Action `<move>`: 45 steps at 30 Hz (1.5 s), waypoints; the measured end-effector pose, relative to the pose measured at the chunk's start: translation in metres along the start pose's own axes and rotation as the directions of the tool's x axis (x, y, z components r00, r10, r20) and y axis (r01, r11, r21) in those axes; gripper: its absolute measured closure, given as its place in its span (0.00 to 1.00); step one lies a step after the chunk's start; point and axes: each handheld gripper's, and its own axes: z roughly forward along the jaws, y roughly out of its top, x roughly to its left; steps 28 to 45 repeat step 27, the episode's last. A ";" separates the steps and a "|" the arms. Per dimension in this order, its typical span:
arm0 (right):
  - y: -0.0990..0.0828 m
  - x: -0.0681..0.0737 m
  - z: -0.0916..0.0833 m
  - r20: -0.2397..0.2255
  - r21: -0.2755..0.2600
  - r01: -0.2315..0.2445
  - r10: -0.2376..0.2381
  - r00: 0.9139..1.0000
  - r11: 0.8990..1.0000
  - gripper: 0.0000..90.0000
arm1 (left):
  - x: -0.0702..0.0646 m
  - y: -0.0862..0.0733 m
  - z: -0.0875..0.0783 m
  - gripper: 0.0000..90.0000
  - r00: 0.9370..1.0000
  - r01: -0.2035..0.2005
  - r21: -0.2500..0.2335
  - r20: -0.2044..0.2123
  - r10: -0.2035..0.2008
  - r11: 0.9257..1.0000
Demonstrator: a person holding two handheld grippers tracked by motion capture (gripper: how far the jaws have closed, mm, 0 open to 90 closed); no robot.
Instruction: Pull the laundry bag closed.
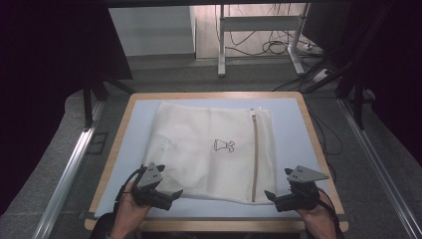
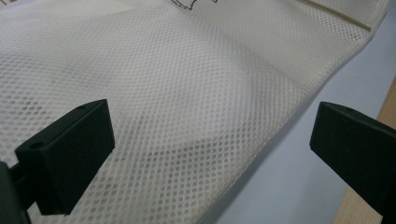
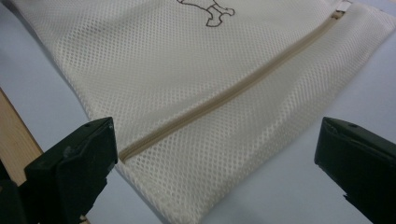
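Both grippers sit at the near edge of the white mesh laundry bag (image 1: 209, 152), which lies flat on the pale blue mat (image 1: 291, 119). Left gripper (image 1: 169, 195) hovers released over the bag's near left corner; right gripper (image 1: 272, 197), jaws spread wide, straddles the near right corner by the beige zipper (image 3: 233, 93).

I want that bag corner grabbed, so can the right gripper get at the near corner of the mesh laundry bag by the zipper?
Probably yes. The right gripper has its jaws wide open beside the mesh laundry bag, whose corner lies flat between them on the table near the zipper, with nothing between.
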 end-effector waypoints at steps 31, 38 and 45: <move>-0.026 0.002 -0.022 0.050 0.041 -0.027 0.025 0.998 0.999 0.00 | 0.005 -0.020 -0.013 0.00 0.999 0.011 0.079 -0.047 -0.007 0.997; -0.026 0.002 -0.022 0.050 0.041 -0.027 0.025 0.998 0.999 0.00 | 0.005 -0.020 -0.013 0.00 0.999 0.011 0.079 -0.047 -0.007 0.997; -0.026 0.002 -0.022 0.050 0.041 -0.027 0.025 0.998 0.999 0.00 | 0.005 -0.020 -0.013 0.00 0.999 0.011 0.079 -0.047 -0.007 0.997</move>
